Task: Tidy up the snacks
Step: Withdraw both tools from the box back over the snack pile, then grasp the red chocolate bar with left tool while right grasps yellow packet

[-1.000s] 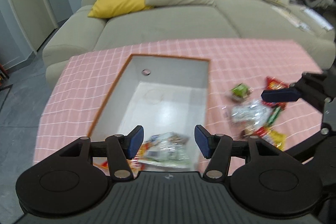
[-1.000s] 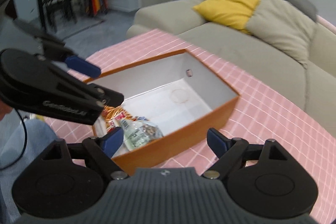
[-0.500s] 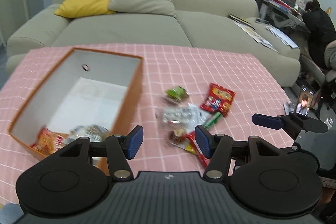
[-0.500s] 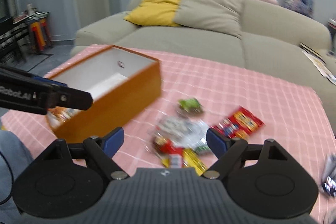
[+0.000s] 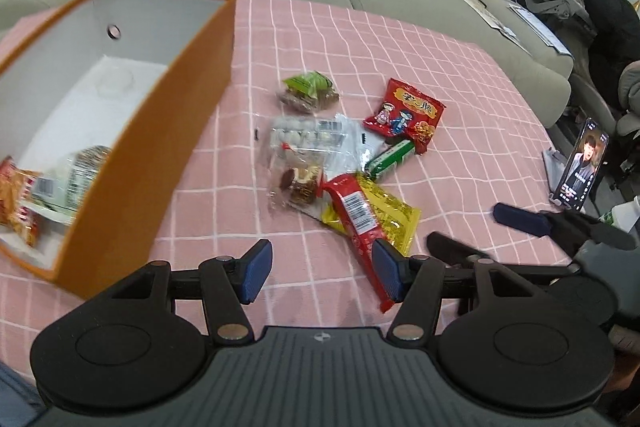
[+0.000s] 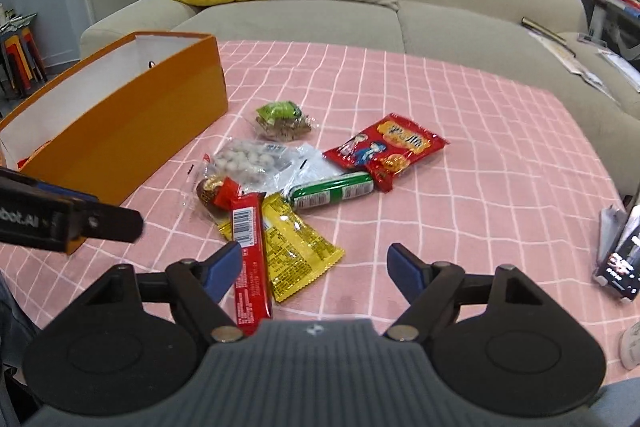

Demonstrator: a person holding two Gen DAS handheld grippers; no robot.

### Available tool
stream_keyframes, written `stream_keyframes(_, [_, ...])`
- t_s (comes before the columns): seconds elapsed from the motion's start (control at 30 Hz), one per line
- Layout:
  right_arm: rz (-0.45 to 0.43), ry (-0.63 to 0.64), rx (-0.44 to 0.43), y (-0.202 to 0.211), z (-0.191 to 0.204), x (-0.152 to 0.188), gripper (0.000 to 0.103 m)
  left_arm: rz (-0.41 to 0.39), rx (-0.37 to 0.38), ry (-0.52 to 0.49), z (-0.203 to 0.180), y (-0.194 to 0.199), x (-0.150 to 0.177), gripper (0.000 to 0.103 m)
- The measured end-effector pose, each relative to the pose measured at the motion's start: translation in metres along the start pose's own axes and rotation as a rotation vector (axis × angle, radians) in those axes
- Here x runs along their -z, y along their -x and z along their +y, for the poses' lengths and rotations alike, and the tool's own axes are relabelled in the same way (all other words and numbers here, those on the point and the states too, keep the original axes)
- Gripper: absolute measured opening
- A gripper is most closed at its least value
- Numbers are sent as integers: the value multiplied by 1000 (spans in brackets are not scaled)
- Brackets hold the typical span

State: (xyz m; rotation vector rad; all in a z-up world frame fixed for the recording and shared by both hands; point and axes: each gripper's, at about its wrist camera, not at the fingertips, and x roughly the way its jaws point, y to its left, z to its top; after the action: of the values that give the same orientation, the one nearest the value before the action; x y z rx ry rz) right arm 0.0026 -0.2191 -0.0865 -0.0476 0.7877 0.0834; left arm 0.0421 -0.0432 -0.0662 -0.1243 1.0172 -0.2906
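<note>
Red long snack bar (image 6: 248, 251) now lies just ahead of your right gripper (image 6: 314, 265), whose empty jaws are closing; you swung from the orange cardboard box (image 6: 132, 123), and left gripper (image 5: 320, 273) jaws stand wide, empty.

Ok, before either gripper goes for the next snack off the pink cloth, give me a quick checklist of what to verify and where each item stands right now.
1. Left gripper empty: ok, nothing between its jaws.
2. Right gripper empty: ok, but its jaws are closing with nothing between them; reopen before reaching.
3. Nearest target clear: ok, the long red bar lies on top of the yellow packet.
4. Room in the orange box: ok, only a couple of packets sit at its near end.
5. Grippers apart: not ok, both hang over the same near edge of the pile.
6. Phone clear of the path: cannot tell.
</note>
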Motion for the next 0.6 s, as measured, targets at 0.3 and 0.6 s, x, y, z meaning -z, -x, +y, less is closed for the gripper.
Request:
stream_keyframes(0.3, [74, 71, 56, -42, -7, -2, 62, 58, 46, 83, -21, -45, -15, 67])
stream_keyframes(0.6, [45, 223, -25, -60, -3, 2, 63, 163, -29, 172, -26, -86, -16, 58])
